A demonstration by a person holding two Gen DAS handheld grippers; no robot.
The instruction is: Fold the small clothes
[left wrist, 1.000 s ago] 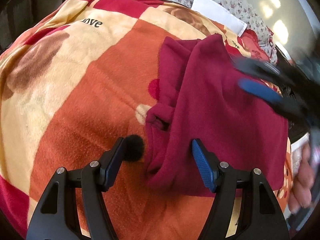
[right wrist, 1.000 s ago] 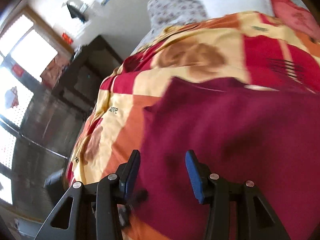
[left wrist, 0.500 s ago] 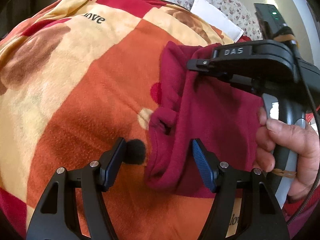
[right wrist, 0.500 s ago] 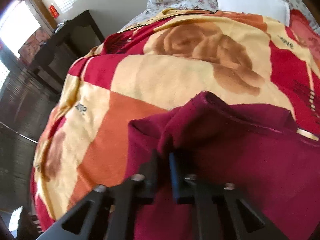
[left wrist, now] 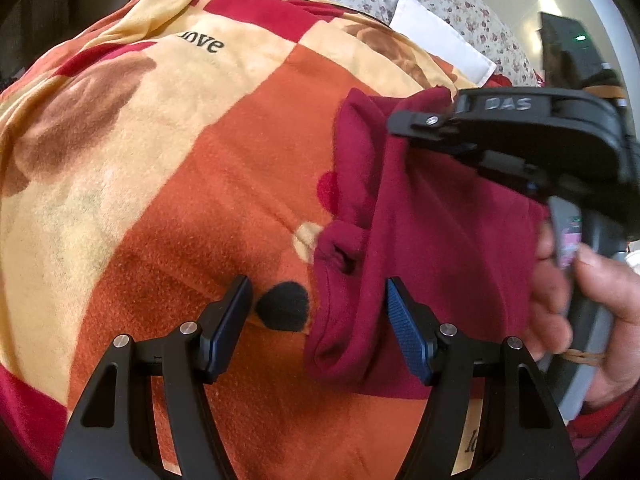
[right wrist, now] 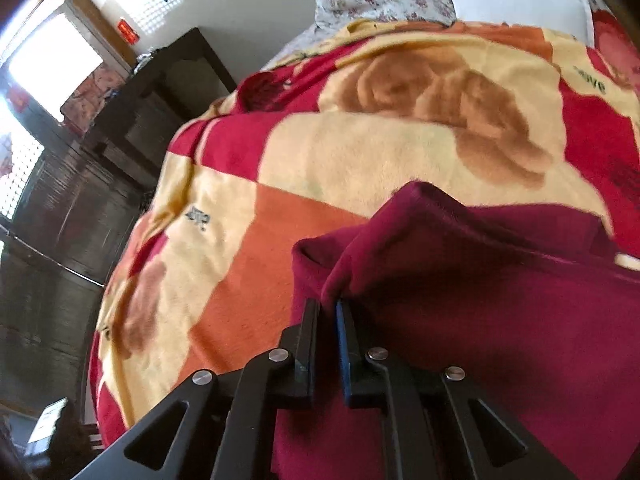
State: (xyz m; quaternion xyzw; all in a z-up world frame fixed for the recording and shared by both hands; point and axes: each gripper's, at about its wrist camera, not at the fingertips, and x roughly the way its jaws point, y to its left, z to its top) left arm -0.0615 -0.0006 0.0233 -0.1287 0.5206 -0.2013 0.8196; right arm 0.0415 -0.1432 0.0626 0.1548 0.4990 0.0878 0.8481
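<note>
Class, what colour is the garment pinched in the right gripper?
Dark red, a maroon fleece garment held by the right gripper; clearest in the right wrist view.

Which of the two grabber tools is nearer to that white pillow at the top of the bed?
Right. The right gripper pinches the maroon garment's far edge, toward the white pillow. The left gripper sits open at the near edge.

Open blanket (left wrist: 192, 184) leftward, maroon garment (left wrist: 432, 240) bunched rightward, right claw (left wrist: 404, 126) overhead

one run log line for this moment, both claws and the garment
left claw: open, straddling near hem | right claw: shut on maroon garment, far edge lifted | surface: patterned blanket | fold: not yet done
</note>
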